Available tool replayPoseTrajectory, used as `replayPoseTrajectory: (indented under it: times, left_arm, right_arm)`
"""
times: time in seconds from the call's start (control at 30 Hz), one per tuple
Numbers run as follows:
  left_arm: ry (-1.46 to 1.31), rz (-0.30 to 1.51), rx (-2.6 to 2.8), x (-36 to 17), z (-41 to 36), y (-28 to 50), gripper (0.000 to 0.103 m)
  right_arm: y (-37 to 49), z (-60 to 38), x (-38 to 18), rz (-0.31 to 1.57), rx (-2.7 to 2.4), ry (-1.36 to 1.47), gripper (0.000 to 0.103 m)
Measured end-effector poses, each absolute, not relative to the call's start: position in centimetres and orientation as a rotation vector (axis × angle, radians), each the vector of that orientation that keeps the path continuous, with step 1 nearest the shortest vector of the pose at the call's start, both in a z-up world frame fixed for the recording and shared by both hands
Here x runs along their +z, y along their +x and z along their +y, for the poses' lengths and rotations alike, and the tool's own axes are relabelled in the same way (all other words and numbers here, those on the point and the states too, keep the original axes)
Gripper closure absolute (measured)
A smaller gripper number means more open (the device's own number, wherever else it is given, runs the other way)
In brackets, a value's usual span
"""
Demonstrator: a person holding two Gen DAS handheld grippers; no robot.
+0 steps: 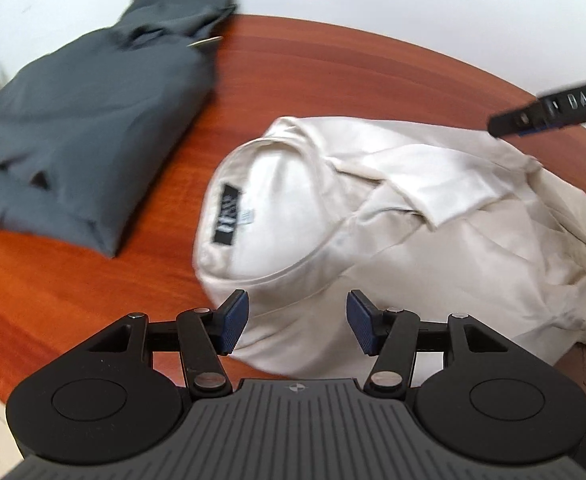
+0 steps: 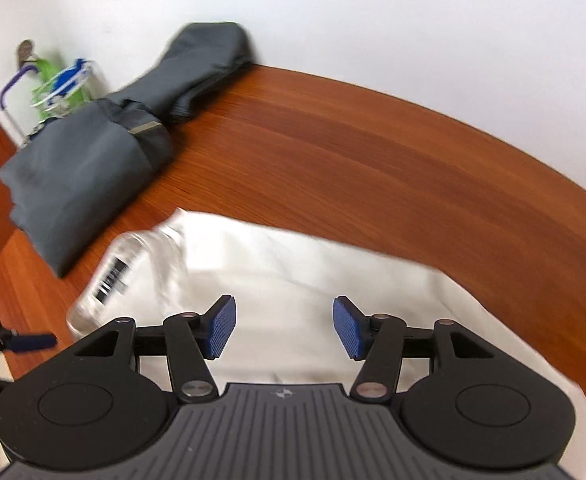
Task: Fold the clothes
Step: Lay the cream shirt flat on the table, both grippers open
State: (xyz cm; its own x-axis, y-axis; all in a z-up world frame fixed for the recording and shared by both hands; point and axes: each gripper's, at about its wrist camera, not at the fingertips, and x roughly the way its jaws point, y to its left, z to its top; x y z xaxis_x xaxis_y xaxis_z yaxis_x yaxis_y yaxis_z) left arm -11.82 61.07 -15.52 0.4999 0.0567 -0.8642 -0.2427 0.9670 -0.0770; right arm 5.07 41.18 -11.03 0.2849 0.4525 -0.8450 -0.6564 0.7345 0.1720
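A cream shirt (image 1: pixel 373 240) lies rumpled on the reddish wooden table (image 1: pixel 353 72), collar toward the left with a black label (image 1: pixel 228 216) showing inside it. My left gripper (image 1: pixel 297 310) hovers open over the shirt's near collar edge, with nothing pinched between the blue pads (image 1: pixel 235 322). In the right wrist view the same shirt (image 2: pixel 293 268) spreads flat under my right gripper (image 2: pixel 284 314), which is open and holds nothing. The right gripper's black finger (image 1: pixel 549 114) enters the left wrist view at the upper right, above the shirt's far side.
A folded dark grey garment (image 1: pixel 85 120) rests on the table's left part, also seen as the grey garment (image 2: pixel 81 176) from the right. The table's curved far edge meets a white wall (image 2: pixel 373 20). A rack with green and blue items (image 2: pixel 59 84) stands at the back left.
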Motion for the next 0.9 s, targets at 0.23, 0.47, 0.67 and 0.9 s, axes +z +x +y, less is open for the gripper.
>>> replayPoseTrajectory:
  times: [0.23, 0.47, 0.67, 0.9]
  left_arm:
    - [-0.135, 1.049, 0.075, -15.8, 58.1, -9.4, 0.046]
    - [-0.088, 1.085, -0.032, -16.3, 54.5, -7.0, 0.046]
    - [-0.06, 1.116, -0.071, -17.3, 51.5, -5.9, 0.046]
    - [-0.059, 1.116, -0.1, -16.8, 47.8, -5.7, 0.045]
  right_arm:
    - [4.4, 32.7, -12.0, 1.085, 0.614, -0.177, 0.042]
    - [2.5, 24.3, -13.2, 1.14, 0.504, -0.124, 0.042]
    - [0.6, 19.0, -14.6, 1.187, 0.453, -0.133, 0.042]
    - [-0.7, 13.8, -15.9, 1.235, 0.379, -0.108, 0.042]
